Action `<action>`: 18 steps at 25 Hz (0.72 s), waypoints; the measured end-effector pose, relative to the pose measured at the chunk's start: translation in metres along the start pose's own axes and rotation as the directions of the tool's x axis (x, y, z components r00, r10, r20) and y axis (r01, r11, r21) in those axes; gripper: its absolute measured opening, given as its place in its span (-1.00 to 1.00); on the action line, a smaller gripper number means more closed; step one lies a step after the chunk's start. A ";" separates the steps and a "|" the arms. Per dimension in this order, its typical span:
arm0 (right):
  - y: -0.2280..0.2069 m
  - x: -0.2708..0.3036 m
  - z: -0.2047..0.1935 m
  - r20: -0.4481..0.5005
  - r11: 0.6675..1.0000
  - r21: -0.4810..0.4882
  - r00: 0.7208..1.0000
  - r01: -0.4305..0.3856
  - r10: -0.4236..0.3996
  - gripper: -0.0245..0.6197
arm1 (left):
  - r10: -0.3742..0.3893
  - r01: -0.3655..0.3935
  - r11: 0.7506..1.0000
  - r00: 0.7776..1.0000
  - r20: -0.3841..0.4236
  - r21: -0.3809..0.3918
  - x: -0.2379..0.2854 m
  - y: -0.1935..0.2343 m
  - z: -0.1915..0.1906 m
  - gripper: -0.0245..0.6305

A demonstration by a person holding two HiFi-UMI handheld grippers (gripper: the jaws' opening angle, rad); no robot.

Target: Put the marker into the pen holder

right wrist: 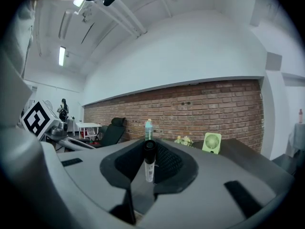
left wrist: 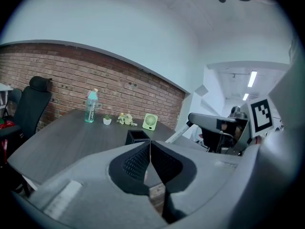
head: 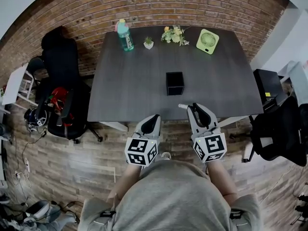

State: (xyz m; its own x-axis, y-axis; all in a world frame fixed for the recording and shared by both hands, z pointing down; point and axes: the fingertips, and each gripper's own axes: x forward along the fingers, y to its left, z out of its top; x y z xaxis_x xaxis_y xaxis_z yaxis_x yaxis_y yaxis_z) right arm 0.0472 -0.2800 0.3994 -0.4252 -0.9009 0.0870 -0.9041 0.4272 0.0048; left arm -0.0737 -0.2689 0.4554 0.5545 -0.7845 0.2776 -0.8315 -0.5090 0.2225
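Head view: looking steeply down onto a dark grey worktop (head: 130, 85) set against a brick wall (head: 144, 4). Near the middle of it, a black square pen holder (head: 174, 83), upright, open top showing, bare surface all round. Along the far edge, left to right: a teal bottle (head: 124, 35), a small potted plant (head: 148, 43), a bunch of pale flowers (head: 174, 34), a green desk fan (head: 207, 41). On the wooden floor (head: 72, 167), a black office chair (head: 60, 61) at the left and a second chair (head: 281, 129) at the right. At the near edge, both tools held out side by side. Right hand-held gripper (head: 195, 109): over the worktop's near edge, short of the pen holder and a little to its right, jaws partly apart and clamped on the marker (head: 183, 106), a white end poking out toward the left. In the right gripper view, pinched between the two black pads, black cap uppermost, white labelled barrel below, upright in the picture, clear of the worktop. Left hand-held gripper (head: 150, 121): just at the near edge, beside its partner and apart from the marker. In the left gripper view, pads closed tip to tip, nothing between them, pen holder (left wrist: 137, 137) straight beyond the tips and well apart from them.
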 end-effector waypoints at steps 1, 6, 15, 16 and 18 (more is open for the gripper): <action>-0.002 0.004 0.000 0.000 1.000 -0.001 1.000 0.001 -0.001 -0.70 | -0.001 0.001 1.000 1.000 0.000 -0.001 0.003 0.003 0.001 -0.86; -0.011 0.030 0.004 0.004 1.000 -0.014 1.000 0.009 -0.009 -0.70 | 0.000 0.000 1.000 1.000 -0.011 -0.010 0.013 0.018 0.001 -0.86; -0.044 0.073 -0.002 -0.008 0.999 0.005 0.999 0.050 -0.050 -0.70 | 0.014 -0.015 1.000 0.999 -0.050 -0.026 0.026 0.033 -0.006 -0.86; -0.048 0.078 -0.004 -0.012 0.999 0.006 0.999 0.053 -0.053 -0.70 | 0.014 -0.016 1.000 0.998 -0.056 -0.027 0.028 0.034 -0.008 -0.86; -0.056 0.088 -0.008 -0.019 0.998 0.005 0.998 0.057 -0.057 -0.70 | 0.017 -0.019 0.999 0.998 -0.065 -0.030 0.033 0.036 -0.010 -0.86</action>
State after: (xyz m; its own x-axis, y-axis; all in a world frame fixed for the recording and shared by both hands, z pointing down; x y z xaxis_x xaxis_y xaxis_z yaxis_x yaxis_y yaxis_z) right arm 0.0608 -0.3822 0.4146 -0.3725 -0.9220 0.1057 -0.9270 0.3750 0.0049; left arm -0.0848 -0.3093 0.4820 0.5417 -0.7682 0.3412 -0.8403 -0.4836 0.2451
